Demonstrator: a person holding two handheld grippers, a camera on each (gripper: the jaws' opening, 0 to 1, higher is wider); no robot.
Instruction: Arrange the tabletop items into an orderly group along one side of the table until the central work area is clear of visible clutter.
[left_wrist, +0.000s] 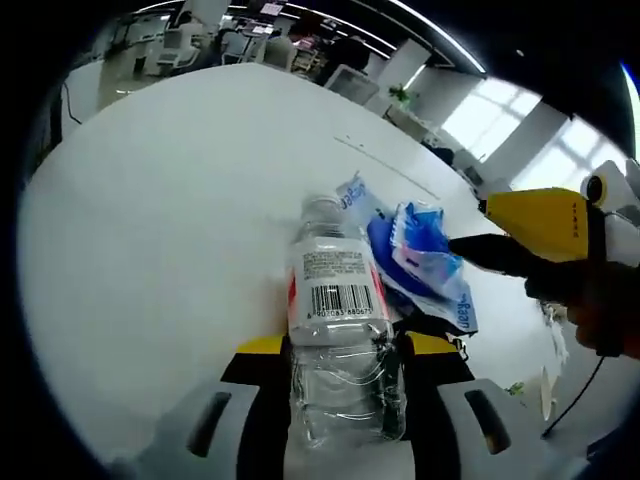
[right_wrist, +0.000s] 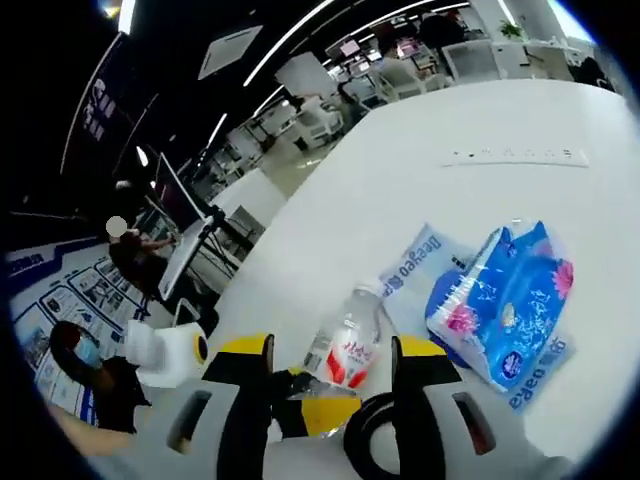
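A clear plastic water bottle (left_wrist: 340, 330) with a white and red label lies along my left gripper (left_wrist: 345, 345), cap pointing away. Both yellow-tipped jaws press its sides, so the gripper is shut on it. Just right of the bottle, a blue tissue pack (left_wrist: 425, 250) rests on a flat pale "Deeyeo" packet (left_wrist: 352, 195) on the white table. My right gripper (left_wrist: 470, 248) reaches in from the right, with its dark jaws over the blue pack. In the right gripper view my right gripper (right_wrist: 332, 350) is open. The bottle (right_wrist: 345, 345) shows beyond the gap, and the blue pack (right_wrist: 500, 300) lies right of it.
The white table (left_wrist: 170, 220) stretches wide and bare to the left and far side. A thin socket strip (right_wrist: 515, 155) is set into its top. Office desks and chairs (right_wrist: 400, 75) stand behind, and a person (right_wrist: 140, 255) sits at the left. A cable (left_wrist: 575, 395) hangs at the right.
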